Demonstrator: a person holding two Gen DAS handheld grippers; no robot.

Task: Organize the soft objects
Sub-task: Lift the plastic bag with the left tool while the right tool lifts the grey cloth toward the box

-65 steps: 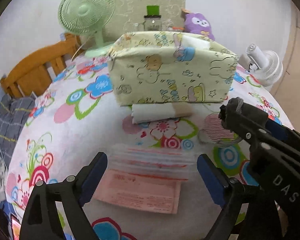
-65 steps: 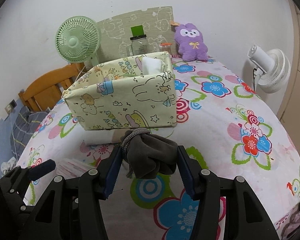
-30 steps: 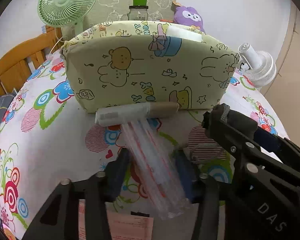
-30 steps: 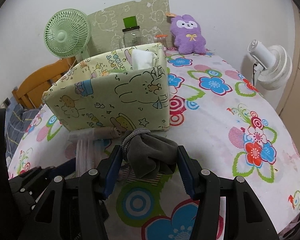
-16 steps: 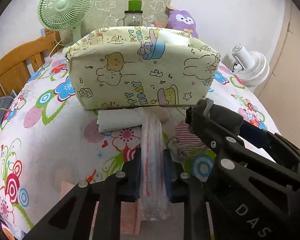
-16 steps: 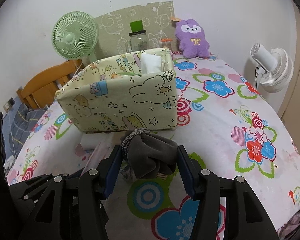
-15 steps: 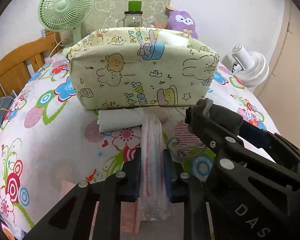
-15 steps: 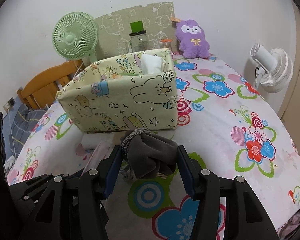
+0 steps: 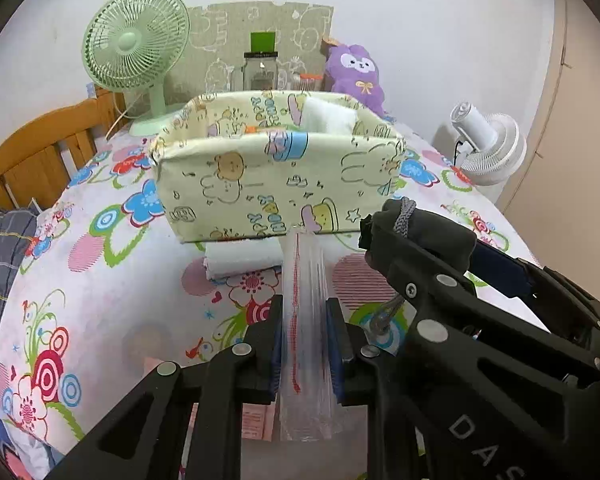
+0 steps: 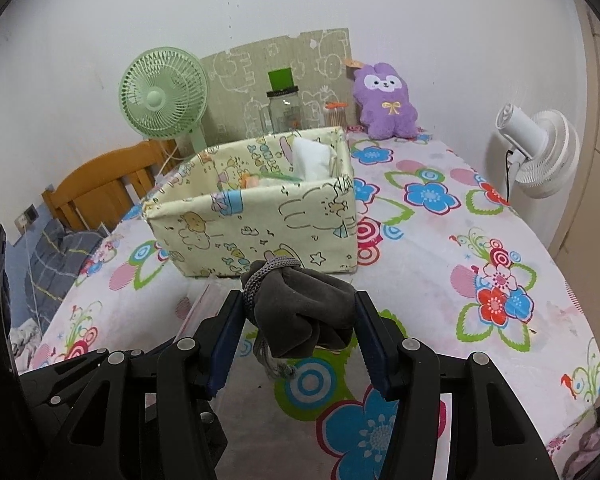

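Note:
My left gripper (image 9: 305,312) is shut on a stack of clear zip bags (image 9: 305,280) with red strips, held edge-on above the table. My right gripper (image 10: 300,300) is shut on a dark grey drawstring pouch (image 10: 300,308), whose cord hangs below; the same right gripper (image 9: 416,240) shows beside the bags in the left wrist view. Ahead stands a pale yellow cartoon-print fabric box (image 9: 276,188), open-topped, with a white folded cloth (image 9: 327,118) in it. A white rolled cloth (image 9: 240,258) lies against the box's front. The fabric box (image 10: 260,216) sits beyond the pouch.
A green fan (image 9: 134,46), a glass jar (image 9: 260,70) and a purple plush (image 9: 356,74) stand at the back. A white fan (image 9: 488,144) is off the right edge, a wooden chair (image 9: 40,148) to the left. A pink paper (image 9: 256,420) lies under my left gripper.
The left jaws closed on the zip bags and lifted them off the pink paper. Both grippers rose, so the box's open top now shows.

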